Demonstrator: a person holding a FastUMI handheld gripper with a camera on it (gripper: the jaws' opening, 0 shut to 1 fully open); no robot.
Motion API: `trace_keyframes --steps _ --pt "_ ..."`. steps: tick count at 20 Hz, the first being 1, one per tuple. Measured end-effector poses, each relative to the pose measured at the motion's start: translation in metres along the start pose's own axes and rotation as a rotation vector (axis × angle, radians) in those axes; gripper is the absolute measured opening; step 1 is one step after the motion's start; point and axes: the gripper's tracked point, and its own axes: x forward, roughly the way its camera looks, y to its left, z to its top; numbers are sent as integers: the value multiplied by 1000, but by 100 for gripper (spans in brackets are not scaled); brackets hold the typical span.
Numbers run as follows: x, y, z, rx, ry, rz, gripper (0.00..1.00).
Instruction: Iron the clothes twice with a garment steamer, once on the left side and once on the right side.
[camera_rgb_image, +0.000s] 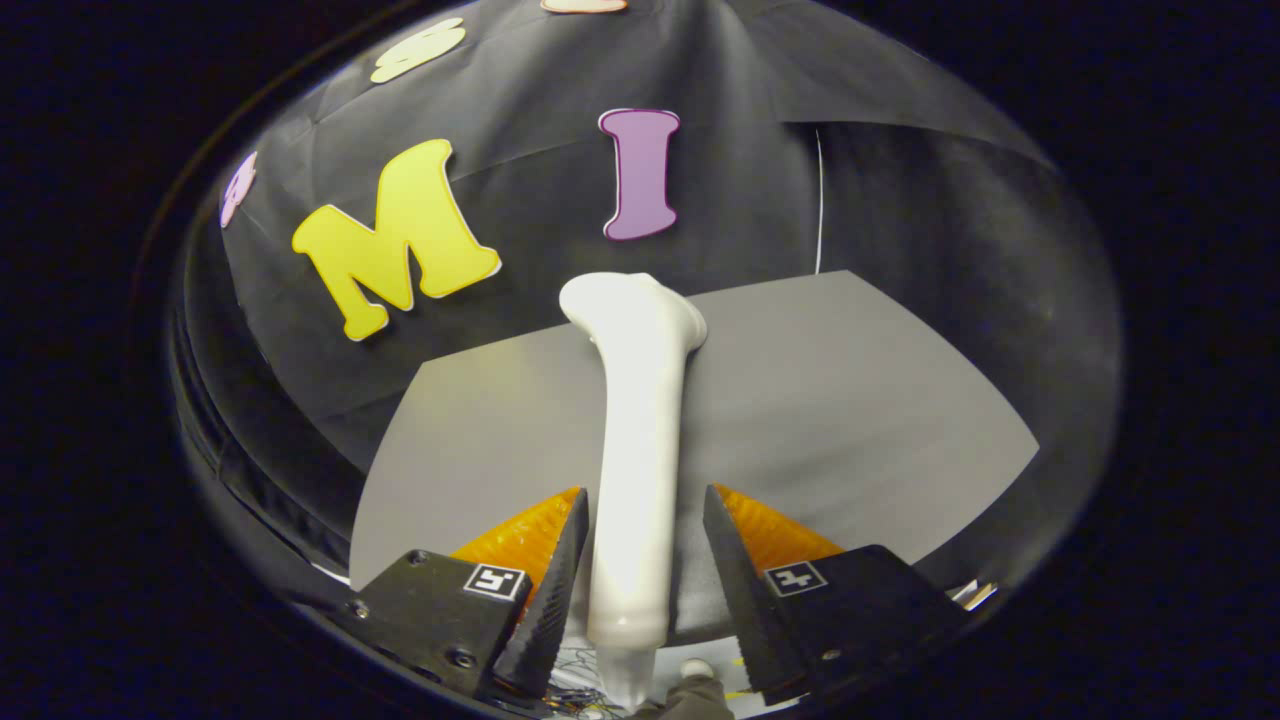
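Observation:
A white garment steamer (640, 420) lies lengthwise between my fingers, its handle toward me and its wider head (632, 305) far ahead over the back of a flat grey cloth (850, 400). My gripper (645, 489) straddles the handle. The left finger (560, 560) sits right against the handle, while a narrow gap shows between the handle and the right finger (735, 560), so the gripper is open. The handle's near end (625, 650) tapers down below the fingers.
The grey cloth spreads wide to both sides of the steamer and ends at the booth's black wall (900, 220). A thin white cord (818, 200) hangs down that wall beyond the cloth. Tangled wires (585, 690) lie under the fingers.

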Motion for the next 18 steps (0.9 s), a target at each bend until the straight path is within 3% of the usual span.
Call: trace_keyframes --steps 4,6,10,18 --pt "-1 0 4 15 9 -7 62" --pt "2 14 2 36 14 54 57" --pt "5 10 4 101 -3 70 40" --pt "-25 23 14 138 -194 87 36"
